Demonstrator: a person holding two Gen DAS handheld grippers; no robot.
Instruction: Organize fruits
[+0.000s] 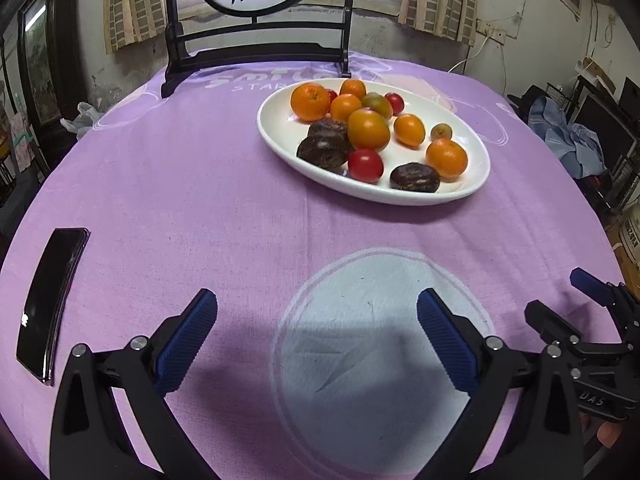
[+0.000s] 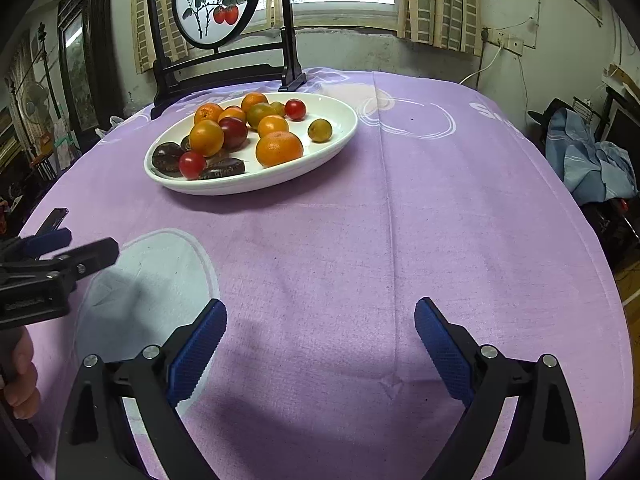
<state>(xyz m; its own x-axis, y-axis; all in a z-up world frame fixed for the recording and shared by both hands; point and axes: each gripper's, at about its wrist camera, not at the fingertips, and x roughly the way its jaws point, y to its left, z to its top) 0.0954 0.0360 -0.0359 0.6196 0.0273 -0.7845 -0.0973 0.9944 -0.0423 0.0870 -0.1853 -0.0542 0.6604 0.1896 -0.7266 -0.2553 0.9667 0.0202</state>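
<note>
Both tools, left tool [image 1: 316,312] and right tool [image 2: 320,320], are gaping wide, empty, at lower frame. Fruits [image 1: 368,128] are sitting on the plate [image 1: 276,128], upper center of the bench [image 1: 200,184].

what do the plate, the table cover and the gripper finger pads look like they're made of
Plate: glazed white ceramic by the look; smooth, glossy rim with soft highlights.
Table cover: woven purple fabric, matte; a crease line and visible weave.
Finger pads of the left gripper: blue, ribbed, likely rubber or soft plastic, on black plastic-looking arms with metal screws.
</note>
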